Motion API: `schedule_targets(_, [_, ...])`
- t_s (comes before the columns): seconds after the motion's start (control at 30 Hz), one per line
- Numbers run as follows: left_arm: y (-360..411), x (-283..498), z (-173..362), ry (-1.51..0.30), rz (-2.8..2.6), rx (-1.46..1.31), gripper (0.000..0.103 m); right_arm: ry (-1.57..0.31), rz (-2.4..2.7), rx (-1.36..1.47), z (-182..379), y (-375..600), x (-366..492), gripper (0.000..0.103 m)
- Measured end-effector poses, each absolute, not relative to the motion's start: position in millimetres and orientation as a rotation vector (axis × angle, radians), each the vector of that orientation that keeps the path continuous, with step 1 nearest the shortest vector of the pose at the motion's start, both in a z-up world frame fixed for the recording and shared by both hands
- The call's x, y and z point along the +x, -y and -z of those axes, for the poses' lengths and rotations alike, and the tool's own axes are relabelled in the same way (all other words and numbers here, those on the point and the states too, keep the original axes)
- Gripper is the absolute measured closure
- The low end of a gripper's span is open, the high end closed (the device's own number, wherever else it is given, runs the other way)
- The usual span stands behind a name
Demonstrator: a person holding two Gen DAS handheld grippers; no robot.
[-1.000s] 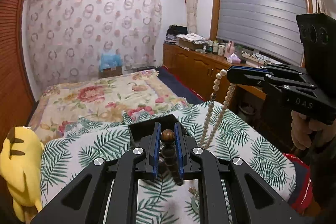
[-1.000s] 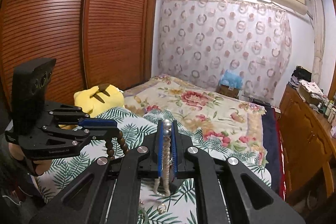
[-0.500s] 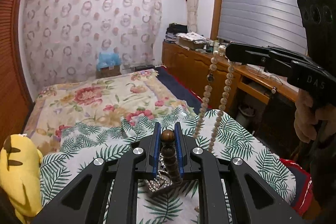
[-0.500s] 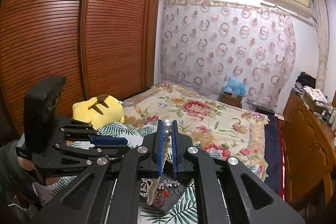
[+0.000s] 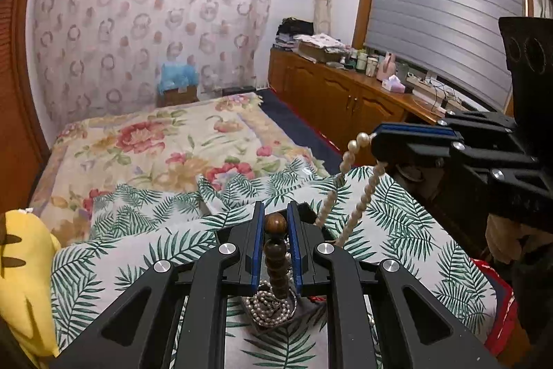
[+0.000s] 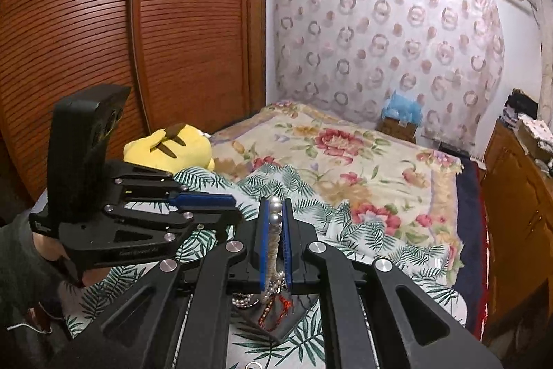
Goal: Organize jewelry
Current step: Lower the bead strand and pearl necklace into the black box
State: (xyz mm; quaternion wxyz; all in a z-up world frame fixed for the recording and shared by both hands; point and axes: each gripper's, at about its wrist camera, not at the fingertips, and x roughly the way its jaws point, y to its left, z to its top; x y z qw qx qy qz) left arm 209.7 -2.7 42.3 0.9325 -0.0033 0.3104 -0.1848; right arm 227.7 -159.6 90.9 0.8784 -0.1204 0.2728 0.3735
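The left hand-held gripper (image 5: 274,227) is clamped on a brown wooden-bead bracelet (image 5: 275,256), which hangs over the dark jewelry tray (image 5: 276,322) on the palm-leaf cloth (image 5: 408,230). A heap of small pearls (image 5: 271,305) already fills that compartment. To the right, the right hand-held gripper (image 6: 275,213) pinches a pearl necklace (image 6: 274,241), whose loop dangles toward the tray near a red beaded piece (image 6: 276,308). Judging by this, lower each strand slowly and straight into its own compartment, letting it coil before releasing, so the strands don't tangle.
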Motion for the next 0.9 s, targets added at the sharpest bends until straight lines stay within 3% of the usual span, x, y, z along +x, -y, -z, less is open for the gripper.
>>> schedule_targets(0.47, [8.6, 225.4, -25.7, -0.687, 0.385, -0.013, 0.091, -0.735, -0.770, -0.239, -25.1, 157.8, 238.2, 0.094])
schedule_targets(0.9, [-0.4, 200.7, -21.6, -0.681, 0.358, -0.031, 0.091, -0.738, -0.728, -0.213, -15.2, 176.4, 220.9, 0.094])
